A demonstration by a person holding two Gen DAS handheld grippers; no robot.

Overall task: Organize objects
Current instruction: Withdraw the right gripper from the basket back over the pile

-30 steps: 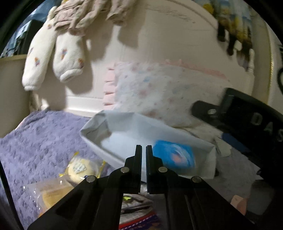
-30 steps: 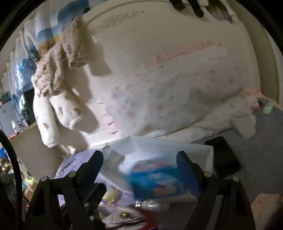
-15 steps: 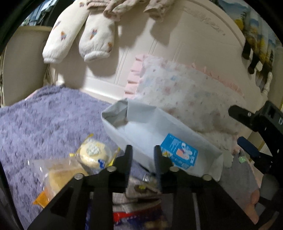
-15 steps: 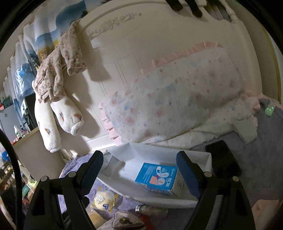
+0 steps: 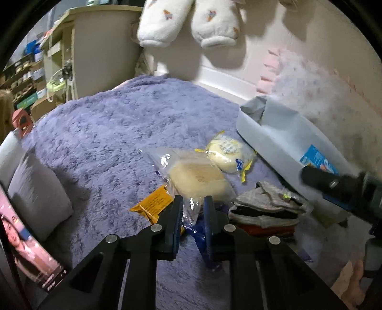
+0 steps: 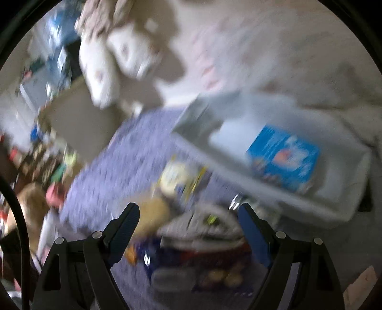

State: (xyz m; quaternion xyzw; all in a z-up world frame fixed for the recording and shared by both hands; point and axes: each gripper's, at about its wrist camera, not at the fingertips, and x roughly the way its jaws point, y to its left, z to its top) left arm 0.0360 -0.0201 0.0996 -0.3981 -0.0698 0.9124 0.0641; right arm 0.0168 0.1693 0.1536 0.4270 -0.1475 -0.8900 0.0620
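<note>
A white bin point(image 5: 281, 140) lies tilted on the purple blanket point(image 5: 107, 133), with a blue box point(image 5: 317, 162) inside it; the bin point(image 6: 334, 190) and the blue box point(image 6: 284, 157) also show in the blurred right wrist view. In front of it lie a clear bag of bread point(image 5: 195, 176), a round wrapped bun point(image 5: 226, 152), an orange packet point(image 5: 152, 202) and a stack of folded cloths point(image 5: 265, 209). My left gripper point(image 5: 193, 209) is partly open, its tips astride the bread bag's near edge. My right gripper point(image 6: 188, 221) is wide open and empty above the pile.
A grey pillow point(image 5: 35, 195) and a phone point(image 5: 26, 252) lie at the left. White fleece legs point(image 5: 186, 21) hang on the headboard. A spotted pillow point(image 5: 329, 100) lies behind the bin. A beige cabinet point(image 5: 100, 47) stands beyond the bed.
My left gripper has opened a little, swung left and come down to the bread bag. My right gripper has dropped from the bin toward the pile, still open; its view is now blurred.
</note>
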